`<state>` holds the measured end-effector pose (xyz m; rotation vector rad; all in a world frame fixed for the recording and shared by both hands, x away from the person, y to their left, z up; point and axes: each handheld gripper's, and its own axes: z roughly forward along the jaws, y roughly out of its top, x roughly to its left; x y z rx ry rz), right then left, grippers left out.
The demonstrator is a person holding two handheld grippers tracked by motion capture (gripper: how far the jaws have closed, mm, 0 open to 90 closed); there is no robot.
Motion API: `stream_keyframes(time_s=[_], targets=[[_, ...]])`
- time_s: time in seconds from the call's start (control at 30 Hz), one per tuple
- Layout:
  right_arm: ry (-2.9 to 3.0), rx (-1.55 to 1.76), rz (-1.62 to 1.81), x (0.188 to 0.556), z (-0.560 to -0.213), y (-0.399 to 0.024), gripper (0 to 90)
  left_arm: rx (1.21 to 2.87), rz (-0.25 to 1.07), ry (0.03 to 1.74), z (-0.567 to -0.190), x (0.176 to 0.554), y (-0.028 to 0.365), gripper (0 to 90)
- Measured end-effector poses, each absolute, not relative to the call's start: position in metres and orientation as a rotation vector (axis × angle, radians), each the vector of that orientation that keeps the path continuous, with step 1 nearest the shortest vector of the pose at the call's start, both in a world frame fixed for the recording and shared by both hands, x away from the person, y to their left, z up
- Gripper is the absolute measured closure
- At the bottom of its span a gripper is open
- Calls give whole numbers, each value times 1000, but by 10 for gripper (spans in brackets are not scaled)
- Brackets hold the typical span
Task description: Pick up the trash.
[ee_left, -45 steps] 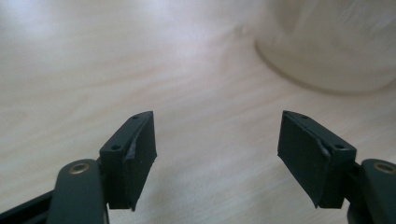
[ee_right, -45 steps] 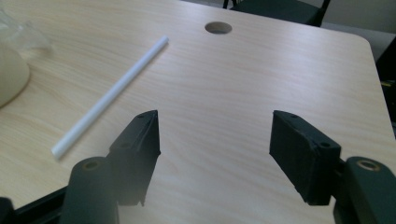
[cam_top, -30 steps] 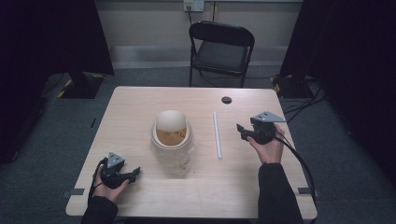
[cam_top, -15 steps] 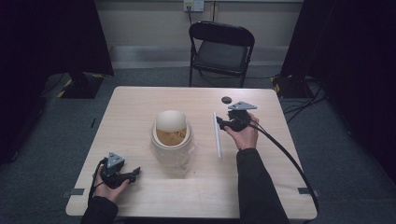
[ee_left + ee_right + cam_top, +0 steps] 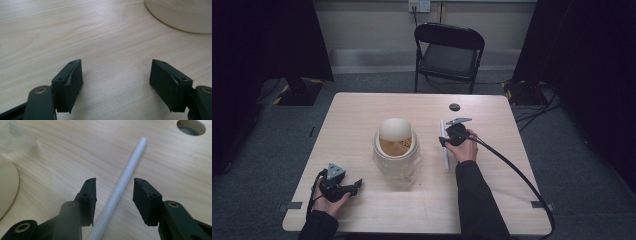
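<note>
A thin white rod lies flat on the wooden table. It looks like plastic tubing, perhaps. It lies right of the jar.

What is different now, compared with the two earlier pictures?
The right gripper moved from the table's right side toward the middle and came down over the white rod. Its jaws have just been closing, with the rod between them, but the pads do not touch it yet. The left gripper stayed in place, open, and the jar and the rod did not move.

Bright tabletop, dark surround, soft shadows.
</note>
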<state>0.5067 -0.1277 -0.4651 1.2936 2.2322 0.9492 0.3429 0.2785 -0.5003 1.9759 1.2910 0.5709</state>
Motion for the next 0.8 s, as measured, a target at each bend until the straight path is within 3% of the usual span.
stream_keyframes(time_s=[0.3, 0.63, 0.8], targets=[[2291, 1335, 868, 505, -479, -124, 632, 1976, 571, 1292, -500, 343, 278, 262], [2273, 1347, 855, 502, -484, -120, 799, 1975, 572, 1292, -500, 343, 278, 262], [2265, 1356, 853, 501, -483, -120, 804, 1977, 572, 1292, -500, 343, 278, 261]])
